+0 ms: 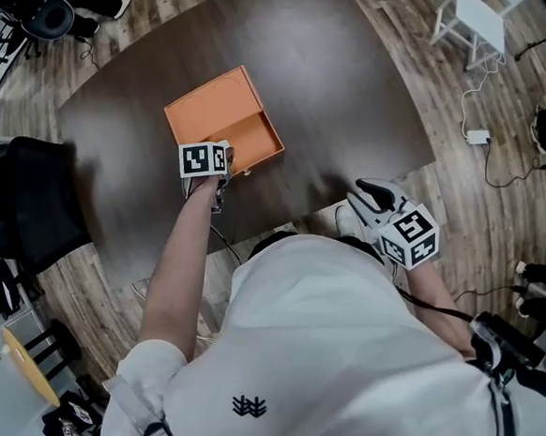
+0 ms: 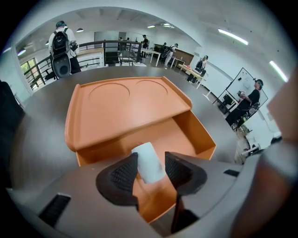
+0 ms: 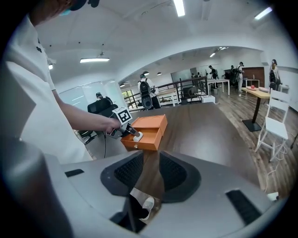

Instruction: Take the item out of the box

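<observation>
Orange box (image 2: pixel 125 109) on the dark table (image 1: pixel 359 78), its drawer (image 2: pixel 198 137) slid out, one white item (image 2: pixel 149 162) inside.
The box's flat top bears two shallow round dents, and the drawer sticks out from under it on the side nearest the person. The white item, a small rounded cylinder, stands at the near end of the drawer and is the only thing visible in it. The left gripper (image 2: pixel 151 157) reaches into that end with its jaws spread; the item sits between the pads, close against the left one, with a thin gap at the right one. The right gripper (image 3: pixel 151 158) is well apart from the box, off the near table edge, its jaws parted by a narrow gap with nothing between them.
</observation>
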`<state>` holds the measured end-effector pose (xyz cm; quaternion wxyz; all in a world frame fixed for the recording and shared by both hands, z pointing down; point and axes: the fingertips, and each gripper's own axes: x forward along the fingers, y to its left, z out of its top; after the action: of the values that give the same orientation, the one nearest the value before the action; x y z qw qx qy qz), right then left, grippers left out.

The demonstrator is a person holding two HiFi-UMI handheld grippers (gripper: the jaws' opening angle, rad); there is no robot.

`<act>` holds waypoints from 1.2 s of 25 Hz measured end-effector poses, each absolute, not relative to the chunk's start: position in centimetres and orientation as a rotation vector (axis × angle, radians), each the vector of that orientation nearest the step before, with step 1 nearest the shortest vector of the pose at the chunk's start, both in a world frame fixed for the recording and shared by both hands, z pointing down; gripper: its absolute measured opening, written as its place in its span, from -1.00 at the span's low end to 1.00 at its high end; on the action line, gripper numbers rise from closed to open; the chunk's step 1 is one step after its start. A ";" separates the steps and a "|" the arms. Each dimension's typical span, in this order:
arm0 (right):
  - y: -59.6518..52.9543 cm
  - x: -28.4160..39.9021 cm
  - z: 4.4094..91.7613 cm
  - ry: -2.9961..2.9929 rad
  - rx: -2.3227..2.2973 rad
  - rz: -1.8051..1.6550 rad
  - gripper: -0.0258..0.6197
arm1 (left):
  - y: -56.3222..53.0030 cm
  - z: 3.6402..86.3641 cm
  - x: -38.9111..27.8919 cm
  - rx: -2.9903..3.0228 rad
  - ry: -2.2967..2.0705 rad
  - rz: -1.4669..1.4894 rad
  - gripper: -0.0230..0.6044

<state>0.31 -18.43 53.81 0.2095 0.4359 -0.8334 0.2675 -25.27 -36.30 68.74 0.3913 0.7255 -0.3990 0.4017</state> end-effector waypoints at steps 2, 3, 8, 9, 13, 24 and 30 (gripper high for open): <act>-18.5 0.6 53.8 -2.315 1.213 0.750 -0.60 | -36.6 69.0 -25.5 1.846 -1.029 1.053 -0.35; -18.6 0.7 53.8 -2.314 1.211 0.751 -0.61 | -36.5 69.3 -25.6 1.844 -1.027 1.074 -0.35; -18.8 1.4 53.7 -2.312 1.196 0.755 -0.61 | -35.6 70.4 -25.2 1.873 -0.983 1.241 -0.35; -18.8 1.5 53.7 -2.311 1.192 0.756 -0.61 | -35.5 70.6 -25.2 1.878 -0.977 1.267 -0.35; -19.1 1.4 53.8 -2.309 1.178 0.761 -0.61 | -35.7 70.9 -25.3 1.863 -0.972 1.297 -0.35; -18.1 3.3 53.5 -2.325 1.156 0.745 -0.62 | -34.9 70.0 -25.2 1.853 -1.028 1.267 -0.39; -17.6 4.3 53.4 -2.342 1.132 0.733 -0.63 | -34.6 68.1 -25.2 1.875 -1.084 1.212 -0.39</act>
<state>4.31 -17.58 53.36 0.2177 0.4090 -0.8457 0.2647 -25.15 -34.62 68.15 0.3237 0.7147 -0.4133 0.4621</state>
